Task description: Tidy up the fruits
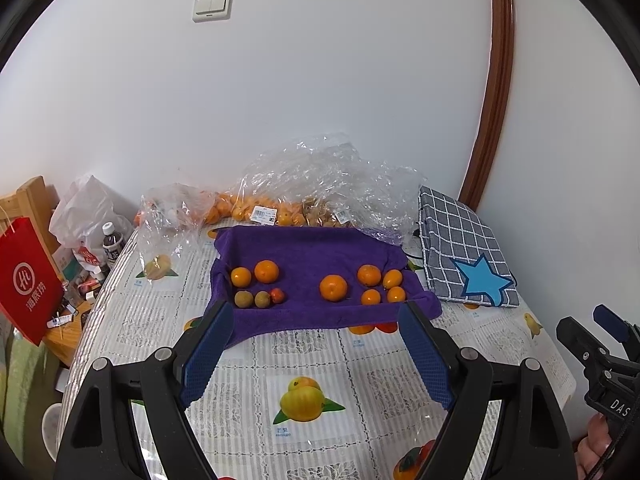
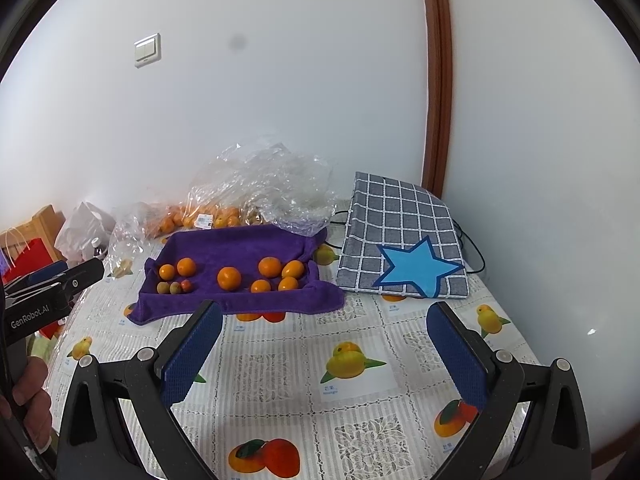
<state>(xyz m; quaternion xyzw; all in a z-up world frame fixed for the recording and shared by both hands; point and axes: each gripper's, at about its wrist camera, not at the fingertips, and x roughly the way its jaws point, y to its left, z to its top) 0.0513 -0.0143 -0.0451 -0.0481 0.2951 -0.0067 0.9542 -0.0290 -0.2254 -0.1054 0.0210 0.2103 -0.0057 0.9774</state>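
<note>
Purple towel (image 1: pixel 312 252): plush matt cloth. Worktop (image 1: pixel 248 364) cover: glossy printed plastic. Bags (image 1: pixel 320 176) at far edge: crinkled clear film. Checked bag (image 1: pixel 460 248): woven cloth. Tongs pads (image 1: pixel 208 352): blue textured rubber, arms matt black plastic.

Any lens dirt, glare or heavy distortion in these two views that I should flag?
Right wrist view: a dark smudge sits on the wall, likely lens dirt; the door frame bows from fisheye. Left wrist view: no such spot; the door frame curves more strongly, and the plastic bags show mild glare. Both views: black corners, even soft light, fruit on the purple towel sharp.
</note>
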